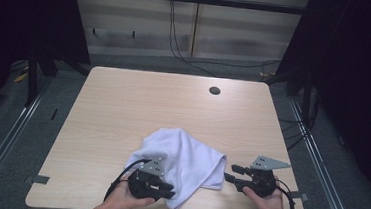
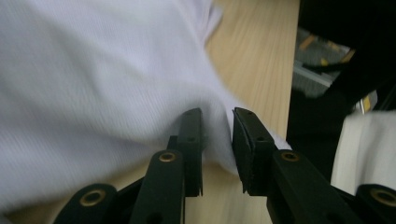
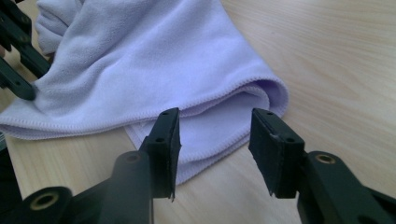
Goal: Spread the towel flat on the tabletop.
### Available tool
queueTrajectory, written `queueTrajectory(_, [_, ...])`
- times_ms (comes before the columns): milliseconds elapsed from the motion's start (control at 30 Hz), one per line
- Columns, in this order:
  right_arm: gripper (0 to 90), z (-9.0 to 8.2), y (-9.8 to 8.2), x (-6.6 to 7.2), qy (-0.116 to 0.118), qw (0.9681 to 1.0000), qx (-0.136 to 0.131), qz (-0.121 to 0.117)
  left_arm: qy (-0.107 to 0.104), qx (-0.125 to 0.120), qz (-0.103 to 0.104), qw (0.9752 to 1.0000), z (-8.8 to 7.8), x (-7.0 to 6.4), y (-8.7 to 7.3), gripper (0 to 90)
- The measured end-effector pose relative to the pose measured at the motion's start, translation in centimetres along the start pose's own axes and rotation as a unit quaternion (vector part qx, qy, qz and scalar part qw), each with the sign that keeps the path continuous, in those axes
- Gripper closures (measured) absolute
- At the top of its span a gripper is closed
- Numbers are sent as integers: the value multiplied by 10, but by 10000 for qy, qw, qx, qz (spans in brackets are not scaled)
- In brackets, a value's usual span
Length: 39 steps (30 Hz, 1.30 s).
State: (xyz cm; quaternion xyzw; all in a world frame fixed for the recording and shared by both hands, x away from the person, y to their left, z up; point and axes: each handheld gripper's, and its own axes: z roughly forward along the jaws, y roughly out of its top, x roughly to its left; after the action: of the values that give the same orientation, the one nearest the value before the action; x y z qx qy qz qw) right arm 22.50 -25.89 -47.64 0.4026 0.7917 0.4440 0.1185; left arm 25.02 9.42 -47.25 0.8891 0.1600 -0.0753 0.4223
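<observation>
A white towel (image 1: 189,160) lies crumpled and folded over on the near part of the wooden table (image 1: 138,101). My left gripper (image 1: 166,191) is at its near left edge. In the left gripper view a fold of the towel (image 2: 93,70) sits between the jaws of that gripper (image 2: 217,116), which stand a little apart; the cloth does not look pinched. My right gripper (image 1: 231,172) points left at the towel's right corner. In the right gripper view it (image 3: 215,114) is open, its jaws on either side of the folded hem of the towel (image 3: 154,56) without touching it.
A round cable hole (image 1: 214,91) is in the far right of the tabletop. The table's near edge runs just under both hands. Black cables (image 1: 178,48) run over the floor behind the table, and dark curtains stand on both sides. The left gripper's fingers (image 3: 16,51) show in the right gripper view.
</observation>
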Motion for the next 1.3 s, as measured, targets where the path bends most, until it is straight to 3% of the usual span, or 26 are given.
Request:
queueTrajectory(33, [590, 6, 4, -1, 56, 10000, 16, -51, -8, -215, 79, 9997, -2, 5, 16, 698])
queueTrajectory(67, [590, 6, 4, -1, 56, 10000, 16, -51, -8, -215, 79, 9997, -2, 5, 16, 685])
queueTrajectory(133, [631, 13, 9, -2, 26, 9999, 73, -98, -29, -336, 164, 9993, 0, 10, 31, 674])
queueTrajectory(233, [644, 28, 16, -9, -32, 9998, 158, -115, 208, -218, 263, 9992, 12, 24, 51, 615])
queueTrajectory(300, [633, 30, 17, -10, -48, 9997, 188, -114, 364, -240, 222, 9988, 17, 35, 53, 594])
queueTrajectory(367, [594, 37, 18, -17, -71, 9997, 194, -87, 283, -332, 65, 9990, 20, 46, 49, 539])
queueTrajectory(433, [585, 40, 17, -19, -59, 9997, 210, -71, 293, -118, 177, 9993, 28, 50, 44, 539])
queueTrajectory(500, [571, 44, 16, -23, -21, 9997, 251, -43, 99, 2, 147, 9998, 36, 52, 41, 530])
queueTrajectory(600, [546, 44, 16, -23, -45, 9997, 222, -62, 60, 183, 307, 9993, 42, 48, 42, 527])
queueTrajectory(667, [528, 44, 17, -23, -14, 9998, 167, -44, 95, 283, 376, 9988, 46, 46, 41, 547])
queueTrajectory(733, [514, 47, 15, -23, 51, 9997, 236, -59, 358, 408, 523, 9972, 49, 42, 39, 650])
queueTrajectory(867, [508, 50, 13, -22, 101, 9996, 261, -70, 273, 413, 627, 9968, 48, 40, 40, 853])
queueTrajectory(933, [517, 49, 13, -21, 177, 9996, 222, -51, 116, 43, 297, 9995, 41, 43, 42, 867])
queueTrajectory(1033, [517, 50, 12, -18, 210, 9995, 228, -74, 251, -306, 179, 9991, 27, 46, 46, 874])
queueTrajectory(1100, [516, 50, 12, -16, 233, 9994, 237, -104, 181, -558, 33, 9983, 18, 50, 48, 876])
queueTrajectory(1200, [514, 52, 13, -12, 301, 9991, 247, -154, 19, -700, -144, 9974, 10, 57, 48, 874])
queueTrajectory(1300, [512, 52, 16, -5, 389, 9988, 180, -218, 232, -834, -184, 9961, 1, 60, 47, 874])
